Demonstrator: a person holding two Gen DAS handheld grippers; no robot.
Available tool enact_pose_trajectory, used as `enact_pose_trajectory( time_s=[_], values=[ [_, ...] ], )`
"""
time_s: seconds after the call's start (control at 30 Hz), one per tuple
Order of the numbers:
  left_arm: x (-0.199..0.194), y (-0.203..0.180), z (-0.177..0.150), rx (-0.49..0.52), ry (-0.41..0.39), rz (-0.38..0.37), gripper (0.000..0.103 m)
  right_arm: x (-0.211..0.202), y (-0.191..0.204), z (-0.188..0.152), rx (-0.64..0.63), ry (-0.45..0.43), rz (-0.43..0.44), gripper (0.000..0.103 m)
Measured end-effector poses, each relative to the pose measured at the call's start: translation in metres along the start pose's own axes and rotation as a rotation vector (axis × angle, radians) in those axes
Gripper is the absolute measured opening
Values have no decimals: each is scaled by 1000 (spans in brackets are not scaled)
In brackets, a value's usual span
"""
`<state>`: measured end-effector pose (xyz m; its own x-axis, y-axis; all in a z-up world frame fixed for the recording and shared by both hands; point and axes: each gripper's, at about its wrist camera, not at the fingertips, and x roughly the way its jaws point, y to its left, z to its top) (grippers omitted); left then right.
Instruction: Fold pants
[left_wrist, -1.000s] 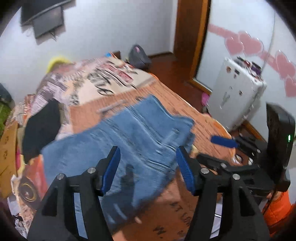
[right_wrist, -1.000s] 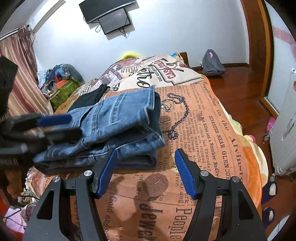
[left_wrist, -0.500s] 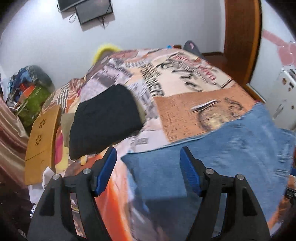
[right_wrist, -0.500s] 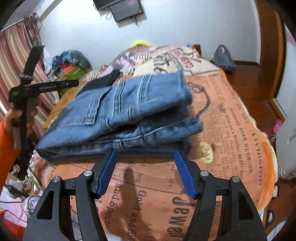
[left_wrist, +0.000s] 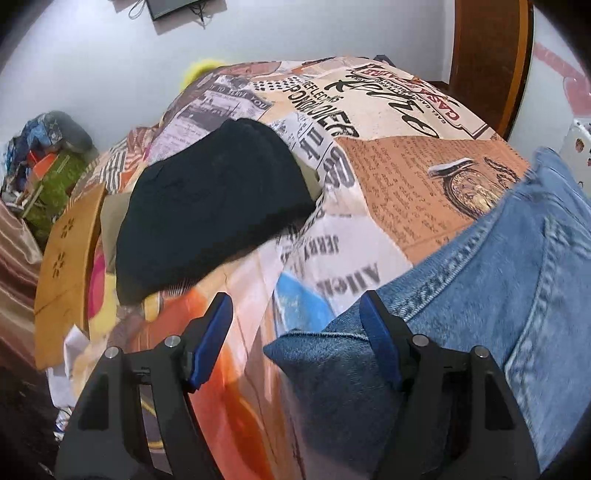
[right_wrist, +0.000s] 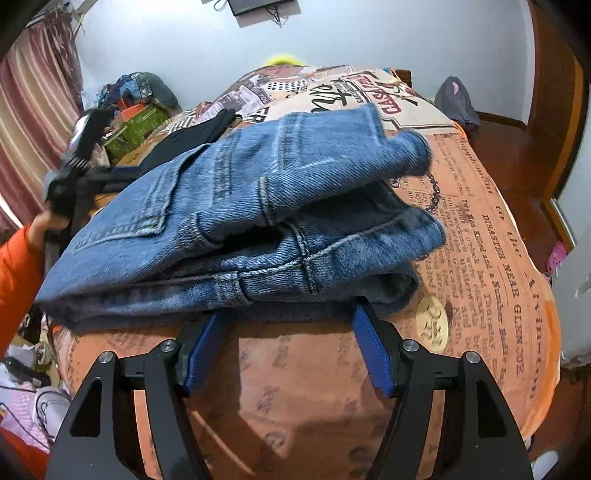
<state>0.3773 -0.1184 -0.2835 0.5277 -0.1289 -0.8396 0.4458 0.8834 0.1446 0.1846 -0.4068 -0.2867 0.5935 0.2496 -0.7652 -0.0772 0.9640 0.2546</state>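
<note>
Blue jeans (right_wrist: 240, 206) lie folded in a thick stack on the printed bedspread (right_wrist: 480, 258). My right gripper (right_wrist: 287, 317) points down at the stack's near edge. Its blue fingertips (right_wrist: 364, 332) touch that edge, the jaws are opening, and nothing is gripped. In the left wrist view the jeans (left_wrist: 498, 295) fill the right side. My left gripper (left_wrist: 295, 314) hangs open over their left corner, which lies between the fingers beside the right pad (left_wrist: 376, 339). In the right wrist view a hand in an orange sleeve (right_wrist: 18, 266) holds the blurred left tool at the far left.
A folded black garment (left_wrist: 214, 199) lies on the bed behind the jeans' left end. A wooden board (left_wrist: 66, 258) and a heap of bags (left_wrist: 48, 158) stand left of the bed. A dark backpack (right_wrist: 456, 99) sits on the wooden floor at the right, near a white cabinet (right_wrist: 576, 277).
My left gripper has swung from above the middle of the jeans to their left corner and come lower. My right gripper has moved in to the stack's near edge.
</note>
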Motion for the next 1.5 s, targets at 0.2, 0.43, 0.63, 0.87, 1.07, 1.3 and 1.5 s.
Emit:
enact_pose_trajectory(
  time_s=[0.2,0.43,0.63,0.87,1.07,1.3,1.5],
  values=[
    [-25,2,-31,-31,35,-74,71,16,-14,24,-27,-9,-104,64],
    [-67,-20,-65,-80,9,-145,71,11,-31,34,-19,-24,-164,64],
    [-88,-42,-80,-127,-4,-188,71,-18,-40,28,2,-66,-208,64],
    [-106,-51,-82,-143,-24,-166,70,-49,-38,25,-4,-118,-237,66],
    [-131,-41,-66,-160,-78,-157,71,-68,-28,31,-24,-175,-229,66],
    [-142,-49,-25,-111,-175,-160,84,-64,-20,49,-41,-187,-185,66],
    [-118,-70,8,-52,-185,-204,85,-45,-18,63,-35,-161,-121,72]
  ],
)
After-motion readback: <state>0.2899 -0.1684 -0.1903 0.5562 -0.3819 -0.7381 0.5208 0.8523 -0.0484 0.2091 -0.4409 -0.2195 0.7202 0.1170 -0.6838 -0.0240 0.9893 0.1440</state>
